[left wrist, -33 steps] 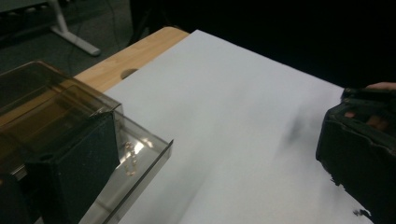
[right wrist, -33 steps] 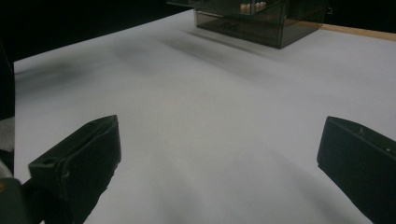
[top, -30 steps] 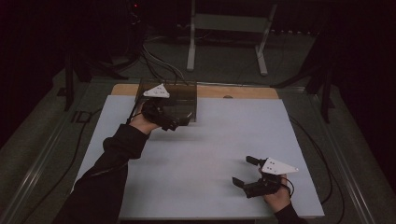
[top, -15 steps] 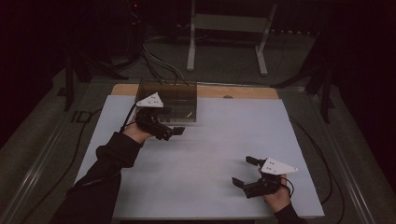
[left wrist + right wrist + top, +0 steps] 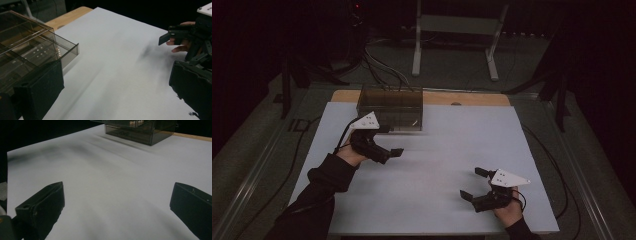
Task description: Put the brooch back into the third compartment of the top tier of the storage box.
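Observation:
A smoky clear plastic box (image 5: 391,107) stands at the far left of the white table top (image 5: 452,150). In the left gripper view the box (image 5: 30,52) shows a shallow drawer (image 5: 62,51) sticking out a little from its front, with small pale items inside. My left gripper (image 5: 391,141) hovers just in front of the box, apart from it, open and holding nothing; its jaws (image 5: 116,92) stand wide. My right gripper (image 5: 472,183) rests near the front right edge, open and holding nothing, with bare table between its jaws (image 5: 117,207). The box (image 5: 140,130) lies far ahead of it.
A wooden strip (image 5: 472,98) edges the table behind the white sheet. Cables (image 5: 382,70) and a metal stand (image 5: 457,30) lie on the dark floor beyond. The right gripper (image 5: 175,35) and its hand appear at the right of the left gripper view.
My left gripper has drawn back from the box front toward the person and slightly right. The right gripper has stayed in place.

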Action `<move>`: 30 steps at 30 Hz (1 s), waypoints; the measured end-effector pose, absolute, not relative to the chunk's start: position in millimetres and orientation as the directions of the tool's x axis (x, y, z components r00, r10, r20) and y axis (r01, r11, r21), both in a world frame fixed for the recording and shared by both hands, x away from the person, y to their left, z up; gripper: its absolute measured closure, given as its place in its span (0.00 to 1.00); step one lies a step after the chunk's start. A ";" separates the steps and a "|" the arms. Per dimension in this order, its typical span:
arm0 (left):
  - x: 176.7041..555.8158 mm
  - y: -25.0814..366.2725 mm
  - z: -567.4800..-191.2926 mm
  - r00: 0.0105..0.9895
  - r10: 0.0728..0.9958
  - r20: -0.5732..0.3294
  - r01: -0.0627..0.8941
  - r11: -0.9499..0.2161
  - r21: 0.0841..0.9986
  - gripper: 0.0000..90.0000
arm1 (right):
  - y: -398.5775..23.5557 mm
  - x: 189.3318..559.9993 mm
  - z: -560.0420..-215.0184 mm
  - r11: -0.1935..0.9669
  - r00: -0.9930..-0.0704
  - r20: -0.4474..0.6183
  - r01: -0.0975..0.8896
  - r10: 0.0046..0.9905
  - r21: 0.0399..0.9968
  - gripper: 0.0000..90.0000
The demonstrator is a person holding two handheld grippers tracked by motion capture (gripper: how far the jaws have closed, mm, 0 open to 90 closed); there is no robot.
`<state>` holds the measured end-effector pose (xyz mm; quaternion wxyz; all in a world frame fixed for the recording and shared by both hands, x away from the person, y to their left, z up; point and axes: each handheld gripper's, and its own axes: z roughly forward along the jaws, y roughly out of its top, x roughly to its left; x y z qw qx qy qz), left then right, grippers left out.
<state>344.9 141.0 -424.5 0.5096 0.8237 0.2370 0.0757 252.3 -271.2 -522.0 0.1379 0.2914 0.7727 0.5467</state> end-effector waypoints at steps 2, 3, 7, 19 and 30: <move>342.4 142.6 -427.5 0.875 0.468 -0.124 0.320 -0.366 0.874 0.01 | -271.2 252.4 -521.7 0.232 -0.792 0.103 0.297 0.602 0.926 0.00; 340.8 143.6 -428.9 0.876 0.466 -0.123 0.318 -0.366 0.875 0.01 | -271.1 252.2 -521.6 0.232 -0.792 0.101 0.294 0.603 0.927 0.00; 334.2 148.2 -434.8 0.875 0.466 -0.126 0.317 -0.356 0.879 0.01 | -271.0 252.1 -522.0 0.235 -0.791 0.101 0.298 0.603 0.925 0.00; 309.7 163.5 -459.0 0.870 0.472 -0.141 0.333 -0.353 0.874 0.01 | -271.3 252.6 -521.7 0.233 -0.789 0.098 0.294 0.606 0.927 0.00; 289.9 175.2 -479.1 0.858 0.487 -0.162 0.354 -0.333 0.874 0.01 | -271.6 253.6 -522.3 0.229 -0.789 0.104 0.298 0.606 0.927 0.00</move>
